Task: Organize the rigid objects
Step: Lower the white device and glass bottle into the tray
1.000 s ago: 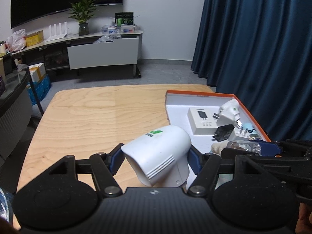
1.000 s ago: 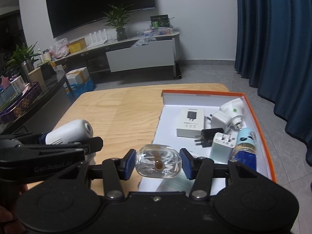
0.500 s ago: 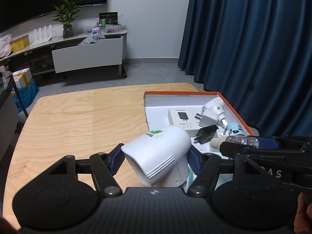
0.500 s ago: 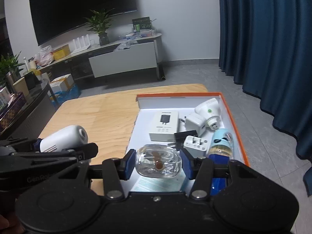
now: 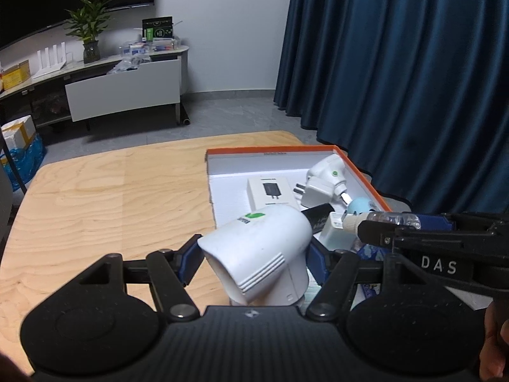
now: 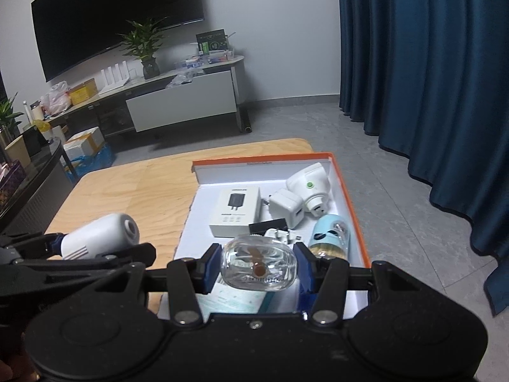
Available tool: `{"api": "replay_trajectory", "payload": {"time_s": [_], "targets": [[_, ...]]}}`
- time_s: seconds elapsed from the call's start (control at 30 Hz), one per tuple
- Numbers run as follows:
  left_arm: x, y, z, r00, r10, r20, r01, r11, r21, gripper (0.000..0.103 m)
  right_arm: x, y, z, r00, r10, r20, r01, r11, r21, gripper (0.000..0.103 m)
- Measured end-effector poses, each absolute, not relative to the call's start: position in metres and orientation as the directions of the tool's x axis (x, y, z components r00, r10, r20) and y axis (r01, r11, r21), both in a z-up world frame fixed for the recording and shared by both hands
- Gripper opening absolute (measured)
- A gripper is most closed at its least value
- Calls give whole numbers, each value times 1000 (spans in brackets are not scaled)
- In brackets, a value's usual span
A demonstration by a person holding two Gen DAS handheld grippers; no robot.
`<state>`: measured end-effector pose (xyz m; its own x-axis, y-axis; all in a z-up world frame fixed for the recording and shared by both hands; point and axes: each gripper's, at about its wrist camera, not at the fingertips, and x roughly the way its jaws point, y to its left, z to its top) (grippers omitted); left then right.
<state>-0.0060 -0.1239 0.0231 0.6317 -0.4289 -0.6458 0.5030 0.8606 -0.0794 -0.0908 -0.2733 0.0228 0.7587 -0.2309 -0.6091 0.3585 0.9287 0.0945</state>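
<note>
Left wrist view: the left claw (image 5: 254, 254) is clenched on a white camera (image 5: 257, 251), its blue pads pressed to both sides, held above the worktop (image 5: 105, 210) at the box's left rim. At 1 o'clock lies the orange-edged box (image 5: 273, 152), set against the worktop's right edge with the curtain (image 5: 413, 79) beyond it. At 3 o'clock the right claw comes in sideways, carrying a clear bottle (image 5: 386, 218) over the box's near end.

Right wrist view: the right claw (image 6: 257, 269) grips the bottle (image 6: 257, 267) between its pads above the near part of the box (image 6: 350, 203). Inside, toward 12 o'clock, lie a charger carton (image 6: 237, 210), a white adapter (image 6: 288, 207) touching a round plug (image 6: 308, 187), and a pale blue item (image 6: 331, 230) against the right wall. The box floor along the far wall is bare white. At 9 o'clock the left claw holds the camera (image 6: 101, 235) over bare wood, just beside the box's left wall.
</note>
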Motion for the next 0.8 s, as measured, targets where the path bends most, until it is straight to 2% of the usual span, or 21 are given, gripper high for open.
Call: {"api": "replay_trajectory", "payload": {"time_s": [0.8], "targets": [[-5, -154, 24, 597, -462, -656, 554, 829, -79, 68, -91, -307, 26, 753, -264, -603, 399, 911, 99, 60]]}}
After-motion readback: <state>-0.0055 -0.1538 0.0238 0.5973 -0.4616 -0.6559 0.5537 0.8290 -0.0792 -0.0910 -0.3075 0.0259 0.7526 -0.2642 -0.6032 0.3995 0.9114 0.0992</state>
